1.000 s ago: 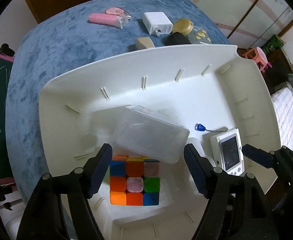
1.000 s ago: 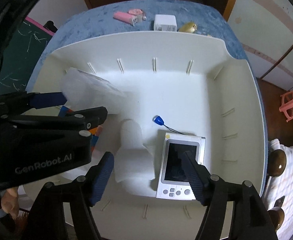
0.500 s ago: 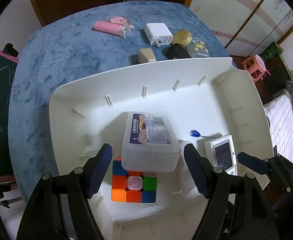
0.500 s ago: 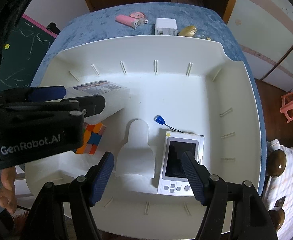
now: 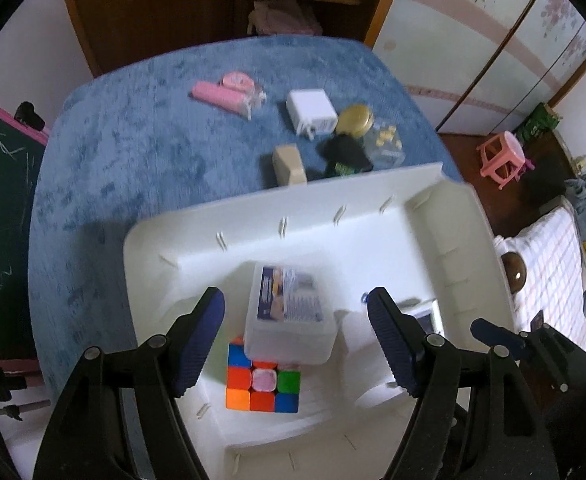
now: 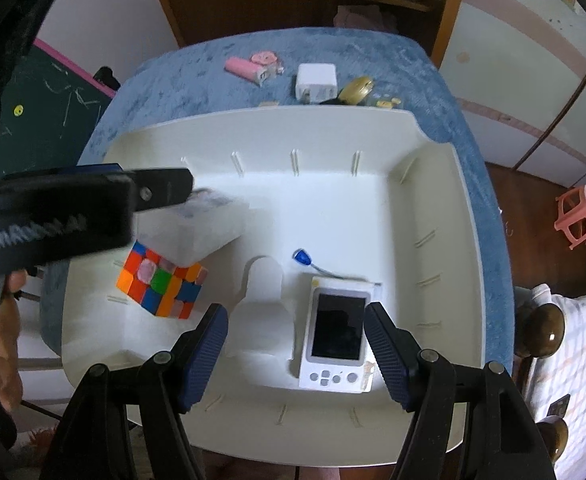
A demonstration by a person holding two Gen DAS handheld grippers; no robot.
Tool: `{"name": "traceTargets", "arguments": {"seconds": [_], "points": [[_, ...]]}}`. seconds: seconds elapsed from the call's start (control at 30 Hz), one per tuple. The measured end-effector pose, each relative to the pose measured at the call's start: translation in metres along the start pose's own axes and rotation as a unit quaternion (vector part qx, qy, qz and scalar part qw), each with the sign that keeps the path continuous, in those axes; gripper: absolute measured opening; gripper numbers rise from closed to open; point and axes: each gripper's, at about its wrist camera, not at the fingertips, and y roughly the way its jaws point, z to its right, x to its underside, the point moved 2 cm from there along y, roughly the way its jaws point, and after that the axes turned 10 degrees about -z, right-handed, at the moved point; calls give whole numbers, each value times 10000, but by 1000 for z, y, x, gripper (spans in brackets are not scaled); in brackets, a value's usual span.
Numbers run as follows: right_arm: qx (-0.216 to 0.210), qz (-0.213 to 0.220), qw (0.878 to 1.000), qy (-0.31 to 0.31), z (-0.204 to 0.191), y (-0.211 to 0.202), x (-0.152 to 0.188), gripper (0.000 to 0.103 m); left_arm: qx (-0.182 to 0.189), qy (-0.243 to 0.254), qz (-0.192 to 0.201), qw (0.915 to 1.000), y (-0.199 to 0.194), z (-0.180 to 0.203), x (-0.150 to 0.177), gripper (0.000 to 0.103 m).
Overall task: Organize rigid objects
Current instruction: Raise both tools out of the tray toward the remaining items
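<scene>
Left wrist view: the left gripper hangs with its jaws apart and empty above the large white moulded plastic tray, which lies on a blue plush-covered table. Below it a clear lidded plastic box with a printed label rests partly on a multicoloured puzzle cube toward the tray's near-left corner. In the right wrist view the right gripper is likewise parted and holds nothing, above a white handheld device with a dark screen near the tray's near edge; a small blue tag on a cord lies just beyond it. Unsorted pieces sit beyond the tray's far edge: a pink cylindrical case, a white square charger, a beige block, a gold-lidded jar. The step appears to be a withdrawal after placement. The next move probably calls for a reach across the far edge and a closure on one remaining piece.
</scene>
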Motion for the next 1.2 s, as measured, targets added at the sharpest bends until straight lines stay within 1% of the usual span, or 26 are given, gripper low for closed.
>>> {"name": "traceTargets", "arguments": {"seconds": [0.3, 0.53, 0.7, 0.93, 1.1, 1.2], "points": [[-221, 234, 9992, 246, 26, -23, -22, 71, -12, 176, 278, 9995, -24, 13, -29, 77], [-474, 262, 9975, 464, 55, -37, -50, 71, -199, 344, 435, 9983, -34, 29, -65, 77], [-522, 303, 9963, 615, 85, -49, -84, 71, -432, 415, 280, 9978, -33, 39, -100, 77], [-606, 137, 9950, 778, 120, -40, -140, 71, -512, 334, 90, 9981, -23, 50, -146, 77], [-784, -161, 9929, 880, 136, -17, -178, 71, -461, 109, -156, 9988, -3, 49, -179, 77], [-1005, -488, 9883, 1037, 145, 7, -199, 71, -431, -154, -370, 9983, 18, 44, -197, 77]]}}
